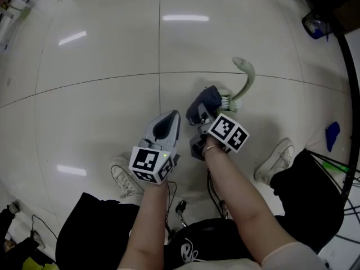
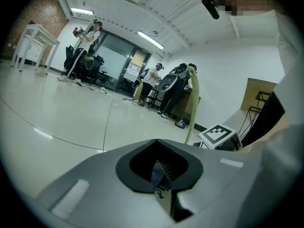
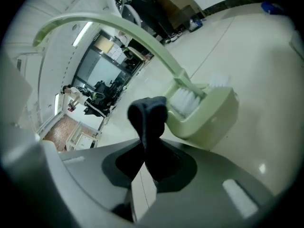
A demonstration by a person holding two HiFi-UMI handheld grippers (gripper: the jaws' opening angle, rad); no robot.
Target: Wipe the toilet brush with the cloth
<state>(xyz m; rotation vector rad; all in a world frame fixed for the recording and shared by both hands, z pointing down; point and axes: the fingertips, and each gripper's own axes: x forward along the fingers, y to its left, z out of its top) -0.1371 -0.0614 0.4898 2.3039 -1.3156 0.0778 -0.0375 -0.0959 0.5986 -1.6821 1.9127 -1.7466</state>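
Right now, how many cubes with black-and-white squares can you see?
2. One cube is on the left gripper; the other is on the right gripper, which grips the cloth beside the toilet brush. None looks hidden.

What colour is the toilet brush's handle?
Pale green; the handle shows best in the right gripper view.

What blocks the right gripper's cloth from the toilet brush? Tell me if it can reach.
Probably yes. The right gripper is shut on the cloth, and the toilet brush stands in its holder just ahead, nothing visible between them.
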